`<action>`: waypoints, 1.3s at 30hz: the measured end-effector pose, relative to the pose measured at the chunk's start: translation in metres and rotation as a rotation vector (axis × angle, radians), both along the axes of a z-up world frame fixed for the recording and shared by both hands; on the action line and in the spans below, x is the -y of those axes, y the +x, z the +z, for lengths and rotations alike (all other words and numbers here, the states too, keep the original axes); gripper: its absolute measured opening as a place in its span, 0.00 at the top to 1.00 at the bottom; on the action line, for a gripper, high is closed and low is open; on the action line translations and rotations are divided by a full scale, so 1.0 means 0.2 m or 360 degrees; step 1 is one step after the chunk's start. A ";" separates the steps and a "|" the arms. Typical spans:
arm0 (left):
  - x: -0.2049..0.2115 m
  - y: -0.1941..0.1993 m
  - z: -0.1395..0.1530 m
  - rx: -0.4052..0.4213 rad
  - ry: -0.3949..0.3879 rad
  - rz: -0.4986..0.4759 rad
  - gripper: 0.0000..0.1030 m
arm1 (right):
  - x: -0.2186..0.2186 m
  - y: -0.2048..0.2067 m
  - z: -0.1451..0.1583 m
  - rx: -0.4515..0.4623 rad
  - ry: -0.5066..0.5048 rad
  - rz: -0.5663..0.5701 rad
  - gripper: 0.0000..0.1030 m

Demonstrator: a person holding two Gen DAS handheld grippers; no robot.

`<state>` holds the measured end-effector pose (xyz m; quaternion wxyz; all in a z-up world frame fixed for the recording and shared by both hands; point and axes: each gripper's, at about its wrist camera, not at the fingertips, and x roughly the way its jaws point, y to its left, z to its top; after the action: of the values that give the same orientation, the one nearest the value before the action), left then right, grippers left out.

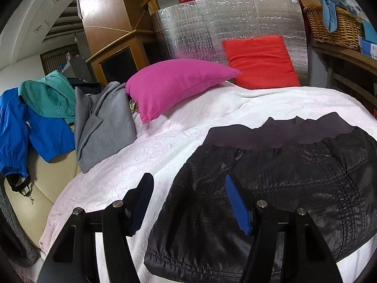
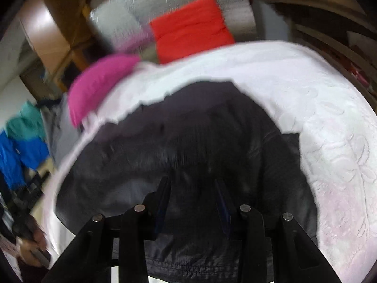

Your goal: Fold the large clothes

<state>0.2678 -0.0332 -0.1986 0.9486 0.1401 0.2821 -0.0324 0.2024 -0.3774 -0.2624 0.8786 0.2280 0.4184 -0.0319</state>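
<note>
Both wrist views low, forward, sharing black jacket, bed

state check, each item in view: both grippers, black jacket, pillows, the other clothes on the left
left gripper: open, empty, above jacket's left edge
right gripper: open, empty, over the jacket
black jacket: lying flat on white blanket, appears partly folded
pink pillow: propped on blanket
red pillow: leaning on silver panel
grey coat: unfolded, draped
blue jacket: unfolded, draped
green garment: unfolded

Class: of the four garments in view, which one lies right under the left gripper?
The black jacket, spread on the white blanket; the blue, teal and grey ones are piled far left.
</note>
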 end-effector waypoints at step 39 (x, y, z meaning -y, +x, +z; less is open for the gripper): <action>-0.10 -1.14 0.60 0.0265 -0.0169 -0.0025 0.04 | -0.67 -1.15 0.73 0.0476 -0.0644 -0.0429 0.16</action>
<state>0.0399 -0.0133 -0.0787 0.9746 0.0939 0.1989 -0.0430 -0.0276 -0.2427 -0.1165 0.9460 0.1038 0.2354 -0.1972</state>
